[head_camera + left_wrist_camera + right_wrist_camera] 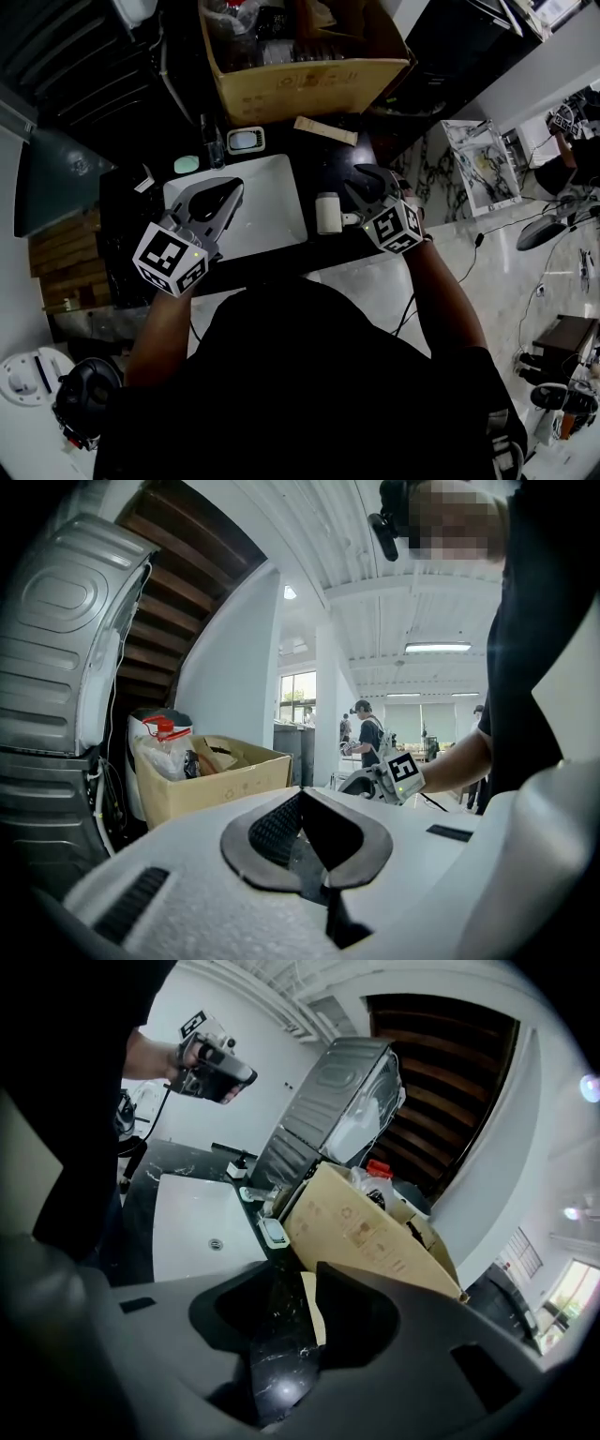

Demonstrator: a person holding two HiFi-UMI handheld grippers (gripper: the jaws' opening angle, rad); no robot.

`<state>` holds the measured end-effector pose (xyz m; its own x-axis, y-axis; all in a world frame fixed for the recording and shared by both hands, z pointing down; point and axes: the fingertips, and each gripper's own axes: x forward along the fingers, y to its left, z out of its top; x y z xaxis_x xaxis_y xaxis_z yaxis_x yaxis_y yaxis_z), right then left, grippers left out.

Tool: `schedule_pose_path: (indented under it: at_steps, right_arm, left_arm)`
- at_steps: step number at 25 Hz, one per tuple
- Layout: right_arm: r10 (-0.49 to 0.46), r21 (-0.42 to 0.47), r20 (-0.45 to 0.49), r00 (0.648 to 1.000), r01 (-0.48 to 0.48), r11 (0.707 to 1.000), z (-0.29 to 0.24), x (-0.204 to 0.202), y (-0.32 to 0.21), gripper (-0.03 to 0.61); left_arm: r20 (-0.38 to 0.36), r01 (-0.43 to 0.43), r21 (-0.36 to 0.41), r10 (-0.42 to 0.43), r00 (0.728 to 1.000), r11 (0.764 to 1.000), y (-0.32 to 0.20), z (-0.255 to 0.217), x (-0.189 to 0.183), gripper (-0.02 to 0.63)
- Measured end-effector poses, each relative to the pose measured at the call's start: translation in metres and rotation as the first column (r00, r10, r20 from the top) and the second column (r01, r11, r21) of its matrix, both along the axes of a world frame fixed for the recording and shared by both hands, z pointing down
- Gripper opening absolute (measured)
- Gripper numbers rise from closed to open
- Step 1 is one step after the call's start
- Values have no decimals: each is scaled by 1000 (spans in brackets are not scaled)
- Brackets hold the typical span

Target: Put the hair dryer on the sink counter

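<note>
Two hand-held grippers hover over a dark stone sink counter (328, 159), seen from above.

The left gripper (230, 187) sits at nine o'clock, above the white basin (272, 211). Its jaws are together and empty, so it looks parked out of the way.

The right gripper (367, 183) sits at three o'clock. Its jaws stand a little apart with only bare counter showing between them.

A stubby white object, probably the hair dryer (328, 213), rests on the counter just beside the basin's three o'clock edge and close to the right gripper. Nothing grips it, so the placing seems to be done.

A cardboard box (309, 89) fills the twelve o'clock side, which leaves that strip as the free spot.

The dryer's handle end is partly hidden by the right gripper, and no cord can be made out. Neither gripper view shows the dryer. The person's torso hides the counter's near edge.
</note>
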<state>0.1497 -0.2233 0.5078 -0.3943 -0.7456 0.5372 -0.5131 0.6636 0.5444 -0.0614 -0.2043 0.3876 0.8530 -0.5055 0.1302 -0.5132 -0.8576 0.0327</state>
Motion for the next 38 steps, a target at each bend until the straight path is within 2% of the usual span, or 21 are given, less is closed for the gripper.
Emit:
schedule_pose_path:
  at_steps: [8,14,21,29,38]
  right_arm:
    - [72,109,109,991,-84,990,-46,7,5,85]
    - [133,161,178,975,-162,974,-68,22,5,66]
    - [203,167,296,933,-260,951,-81,43,8,46]
    - [231,169,360,904,-307,937,-83,49,8,32]
    - [239,181,388,890,-328,927,-84,53,7,21]
  left_arm:
    - [3,-16,1,16,1000,1000,-3,0,2,15]
    - [6,-28,2,28,1000,1000,-6,0,5,15]
    - [8,-32,0,32,999,999,-8,0,6,15]
    - [12,-37,-8,37,999,999,-11,4,12,15]
    - [15,-39,-16,40,999,999,-12,5,16,15]
